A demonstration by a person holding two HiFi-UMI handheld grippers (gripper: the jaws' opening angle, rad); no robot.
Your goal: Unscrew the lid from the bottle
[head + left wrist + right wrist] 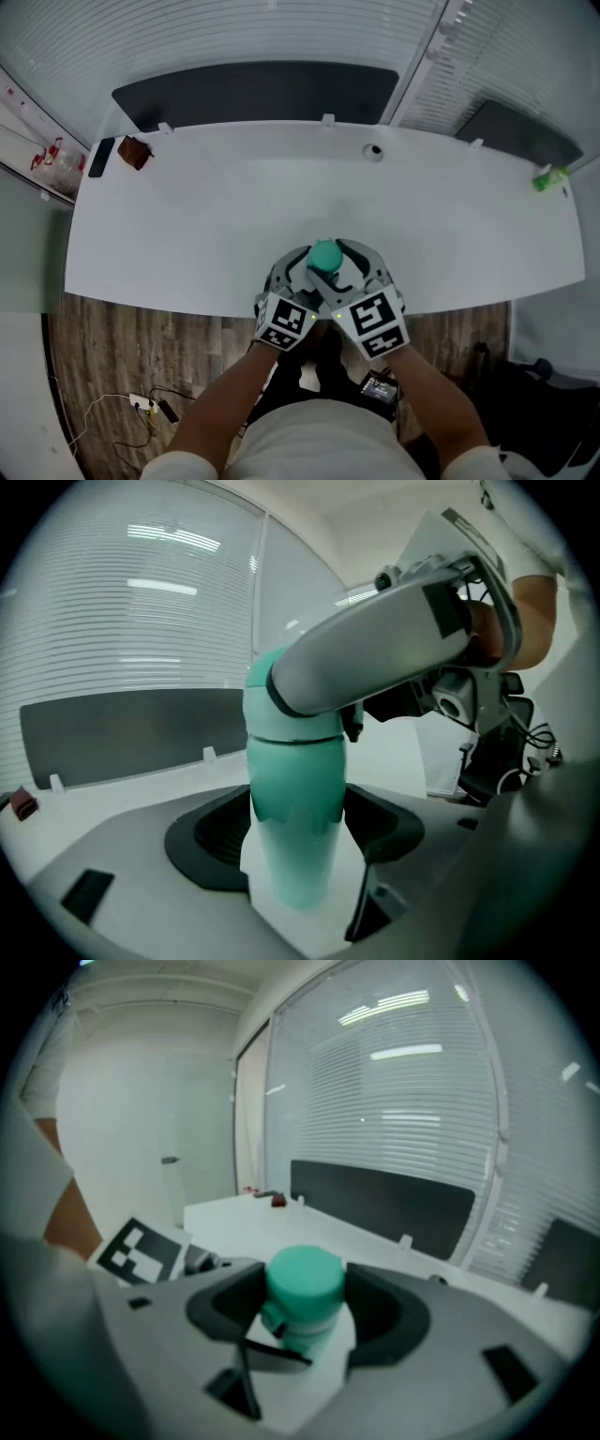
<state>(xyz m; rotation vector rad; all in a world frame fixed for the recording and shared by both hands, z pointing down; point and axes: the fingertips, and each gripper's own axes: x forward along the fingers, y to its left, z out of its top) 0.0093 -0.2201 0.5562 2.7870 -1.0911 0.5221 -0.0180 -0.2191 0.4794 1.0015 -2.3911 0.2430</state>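
Fingers [214, 841] of the left gripper [298, 834] are clamped on the body of one teal bottle [292, 789], one dark pad on each side of it. The right gripper [307, 1309] comes in over the top, and its two fingers [217, 1305] press on either side of the single round teal lid [305, 1277], which sits on the bottle. What is inside the bottle cannot be seen. In the head view the two grippers meet side by side with their marker cubes toward the person. The bottle stands upright just inside the near edge of the white table [206, 216]; whether its base rests on the top cannot be told. Below that edge, down to the left of the bottle, a cable with a small plug strip [142, 405] lies on the wood floor [103, 356]. Beyond the bottle, and to both sides of it, the table top is open up to the far edge. Along that edge, far left of the bottle, lie one dark phone [100, 157] and one small brown thing [134, 152] just beside it. Straight behind the bottle and slightly right is one round hole [374, 151]. Far to the right is one small green thing [548, 178]. Two dark panels stand behind the table, a long one [253, 89] beyond the bottle and a shorter one [516, 131] to its right.
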